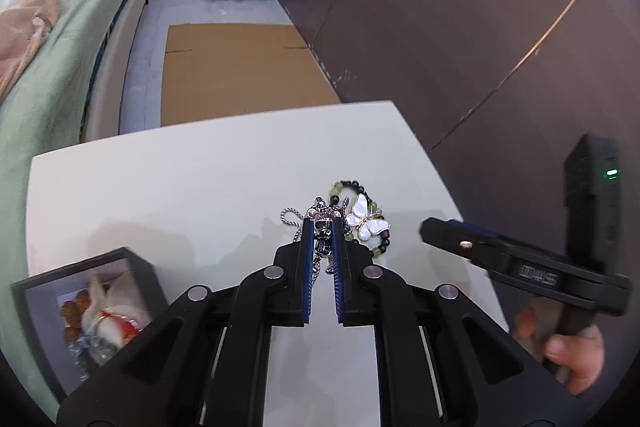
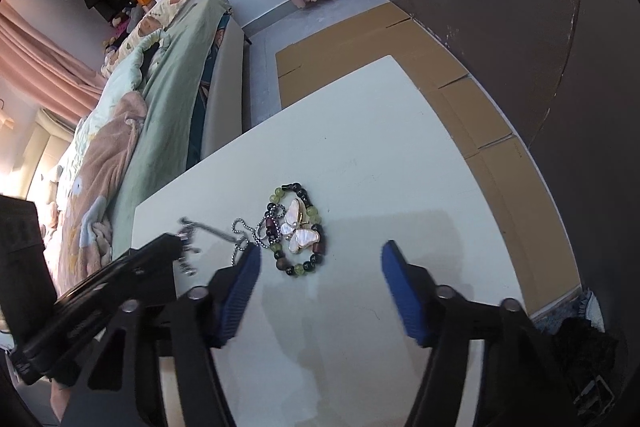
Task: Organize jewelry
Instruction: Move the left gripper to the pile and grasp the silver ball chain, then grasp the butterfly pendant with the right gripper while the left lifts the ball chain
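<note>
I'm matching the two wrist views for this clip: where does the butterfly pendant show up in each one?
Left wrist: butterfly pendant just right of the left gripper, which is closed on a silver chain charm.
Right wrist: butterfly pendant centre frame, beyond the open right gripper.
Shared landmark: the green and dark beaded bracelet under the pendant, on the white table.

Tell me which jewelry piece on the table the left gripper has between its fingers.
The silver chain pendant, clamped by the left gripper. The butterfly brooch and beaded bracelet lie untouched beside it.
</note>
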`<state>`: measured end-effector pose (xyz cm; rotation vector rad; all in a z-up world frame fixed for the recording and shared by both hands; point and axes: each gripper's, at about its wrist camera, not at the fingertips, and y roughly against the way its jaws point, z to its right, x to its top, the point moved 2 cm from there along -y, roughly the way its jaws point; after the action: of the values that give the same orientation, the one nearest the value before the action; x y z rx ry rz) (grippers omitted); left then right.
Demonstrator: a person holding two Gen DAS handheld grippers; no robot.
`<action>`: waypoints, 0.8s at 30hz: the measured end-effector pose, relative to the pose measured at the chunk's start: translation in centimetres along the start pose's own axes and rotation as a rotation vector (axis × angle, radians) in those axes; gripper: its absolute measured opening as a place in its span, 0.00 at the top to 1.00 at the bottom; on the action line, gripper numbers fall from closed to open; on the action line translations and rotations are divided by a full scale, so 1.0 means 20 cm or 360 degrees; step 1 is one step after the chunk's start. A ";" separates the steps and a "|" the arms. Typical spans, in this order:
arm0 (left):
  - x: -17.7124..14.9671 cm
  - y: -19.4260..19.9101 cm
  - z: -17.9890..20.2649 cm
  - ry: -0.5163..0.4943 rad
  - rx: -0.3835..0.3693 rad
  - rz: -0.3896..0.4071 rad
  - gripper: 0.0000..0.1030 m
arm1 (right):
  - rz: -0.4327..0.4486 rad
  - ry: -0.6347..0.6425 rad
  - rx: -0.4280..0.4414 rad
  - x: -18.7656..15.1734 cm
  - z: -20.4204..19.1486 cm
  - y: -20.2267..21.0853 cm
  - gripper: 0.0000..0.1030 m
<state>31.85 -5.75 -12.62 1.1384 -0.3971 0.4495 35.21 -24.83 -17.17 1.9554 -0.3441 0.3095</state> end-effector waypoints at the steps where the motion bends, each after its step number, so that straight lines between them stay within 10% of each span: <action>1: 0.00 0.03 -0.01 0.0004 0.0004 0.0018 0.91 | -0.0002 -0.0003 0.0002 0.00 0.00 -0.01 0.50; 9: 0.03 0.20 -0.10 0.0062 -0.0017 0.0128 0.91 | -0.0007 0.0099 -0.0099 0.03 -0.12 -0.12 0.51; 24: 0.02 0.30 -0.23 0.0102 0.0004 0.0149 0.91 | -0.0078 0.0152 -0.0275 0.06 -0.17 -0.27 0.83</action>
<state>29.23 0.77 -9.51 1.1081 -0.3953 0.5672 38.12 -19.73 -20.02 1.7701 -0.2519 0.3295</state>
